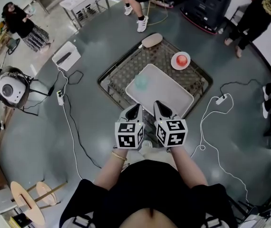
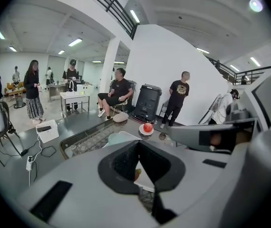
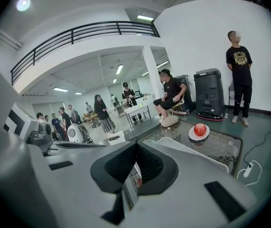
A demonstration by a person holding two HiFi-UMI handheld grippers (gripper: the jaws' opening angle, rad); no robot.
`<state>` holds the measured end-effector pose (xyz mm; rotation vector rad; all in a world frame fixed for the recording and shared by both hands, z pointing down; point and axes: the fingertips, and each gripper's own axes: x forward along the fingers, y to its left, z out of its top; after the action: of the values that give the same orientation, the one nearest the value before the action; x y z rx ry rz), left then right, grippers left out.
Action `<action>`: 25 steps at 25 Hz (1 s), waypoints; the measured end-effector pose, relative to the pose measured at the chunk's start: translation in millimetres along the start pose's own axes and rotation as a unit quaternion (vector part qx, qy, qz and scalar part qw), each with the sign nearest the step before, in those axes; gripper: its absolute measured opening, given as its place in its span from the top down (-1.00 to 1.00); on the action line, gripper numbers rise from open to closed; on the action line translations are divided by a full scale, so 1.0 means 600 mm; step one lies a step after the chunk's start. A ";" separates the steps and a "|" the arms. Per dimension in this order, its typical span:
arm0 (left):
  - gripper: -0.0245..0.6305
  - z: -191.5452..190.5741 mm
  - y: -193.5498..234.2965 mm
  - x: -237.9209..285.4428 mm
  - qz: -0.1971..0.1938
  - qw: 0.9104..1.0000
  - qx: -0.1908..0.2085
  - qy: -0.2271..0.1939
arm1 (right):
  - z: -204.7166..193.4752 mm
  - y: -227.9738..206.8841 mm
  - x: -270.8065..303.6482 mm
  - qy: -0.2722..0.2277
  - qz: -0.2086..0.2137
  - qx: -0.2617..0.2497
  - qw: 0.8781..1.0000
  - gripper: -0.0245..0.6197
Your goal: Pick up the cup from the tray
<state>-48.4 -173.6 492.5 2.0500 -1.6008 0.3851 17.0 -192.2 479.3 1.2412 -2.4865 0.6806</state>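
A translucent teal cup (image 1: 141, 82) stands upright on the far left part of a white tray (image 1: 166, 91). The tray lies on a mesh-topped glass table (image 1: 121, 72). My left gripper (image 1: 134, 112) and right gripper (image 1: 161, 109) hover side by side over the tray's near edge. Both are shut and hold nothing, and both are well short of the cup. In the left gripper view the pale teal cup (image 2: 118, 137) peeks out above the shut left gripper (image 2: 139, 144). The right gripper view shows the tray (image 3: 192, 151) beyond the shut right gripper (image 3: 136, 146).
A red apple on a white plate (image 1: 180, 60) sits at the table's far right, and a beige oval object (image 1: 151, 40) lies at its far edge. Cables and a power strip (image 1: 221, 99) lie on the floor around the table. People stand and sit beyond the table.
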 end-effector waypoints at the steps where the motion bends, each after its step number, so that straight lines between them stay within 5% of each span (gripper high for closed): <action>1: 0.90 -0.001 0.002 0.003 0.001 1.000 0.000 0.002 | -0.001 -0.002 0.002 0.002 0.000 0.002 1.000 0.90; 25: 0.90 -0.024 0.072 0.071 -0.009 0.999 0.009 0.050 | -0.039 -0.019 0.084 0.042 -0.040 0.047 0.997 0.90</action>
<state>-77.3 -208.4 535.7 2.0242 -1.5235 0.4907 -2.5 -219.7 524.5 1.3095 -2.3479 0.8190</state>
